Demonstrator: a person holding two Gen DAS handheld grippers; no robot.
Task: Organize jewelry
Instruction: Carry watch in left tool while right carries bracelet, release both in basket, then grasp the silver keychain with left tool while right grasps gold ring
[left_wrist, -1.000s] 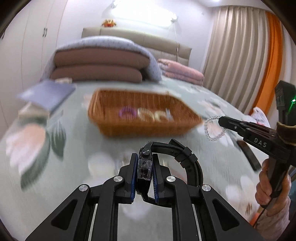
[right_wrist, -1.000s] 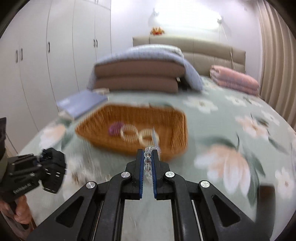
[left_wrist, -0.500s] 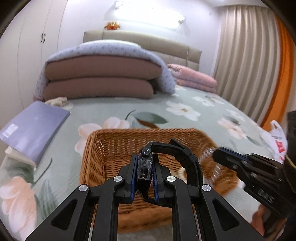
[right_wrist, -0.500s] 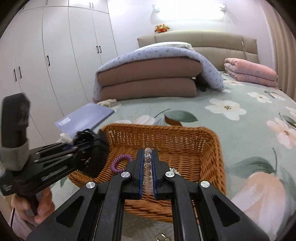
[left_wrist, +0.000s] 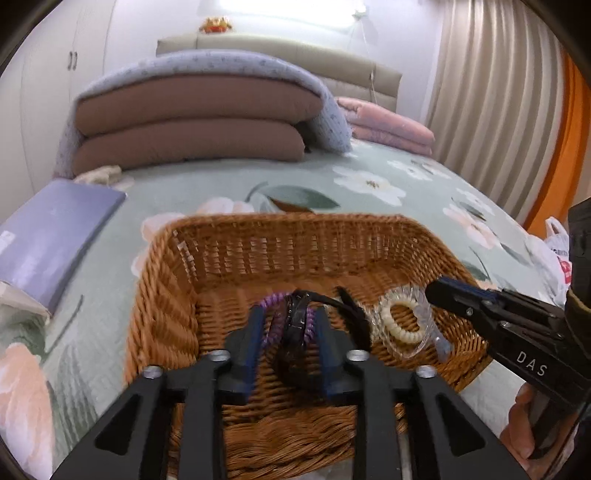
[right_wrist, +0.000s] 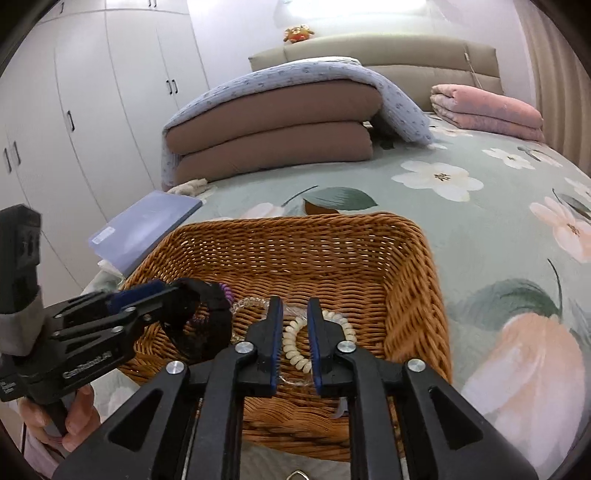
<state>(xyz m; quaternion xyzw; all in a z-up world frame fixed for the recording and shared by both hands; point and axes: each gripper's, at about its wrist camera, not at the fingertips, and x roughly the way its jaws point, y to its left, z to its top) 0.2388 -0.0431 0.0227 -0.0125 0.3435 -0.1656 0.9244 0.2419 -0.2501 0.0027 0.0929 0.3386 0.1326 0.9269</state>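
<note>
A brown wicker basket (left_wrist: 288, 221) (right_wrist: 295, 223) sits on the flowered bedspread. My left gripper (left_wrist: 288, 321) (right_wrist: 166, 299) hangs over its left half, its jaws opening. The black watch (left_wrist: 295, 332) (right_wrist: 207, 332) sits loose between the parted pads, just above a purple coil band (left_wrist: 271, 301). My right gripper (right_wrist: 295, 332) (left_wrist: 439, 291) is over the basket's right half, its jaws also opening and nothing pinched. Below it a cream coil bracelet (right_wrist: 291, 350) (left_wrist: 402, 325) lies on the basket floor with clear bead strands (right_wrist: 251, 302) (left_wrist: 406, 349) around it.
Folded brown quilts under a blue-grey blanket (left_wrist: 192, 122) are stacked behind the basket. A lilac book (left_wrist: 48, 236) lies to its left, and pink bedding (right_wrist: 487, 107) is at the back right. A plastic bag (left_wrist: 554, 254) sits at the bed's right edge by the curtains.
Both grippers moved in over the basket and lowered. The left jaws parted around the watch; the right jaws parted and the clear bead bracelet left them.
</note>
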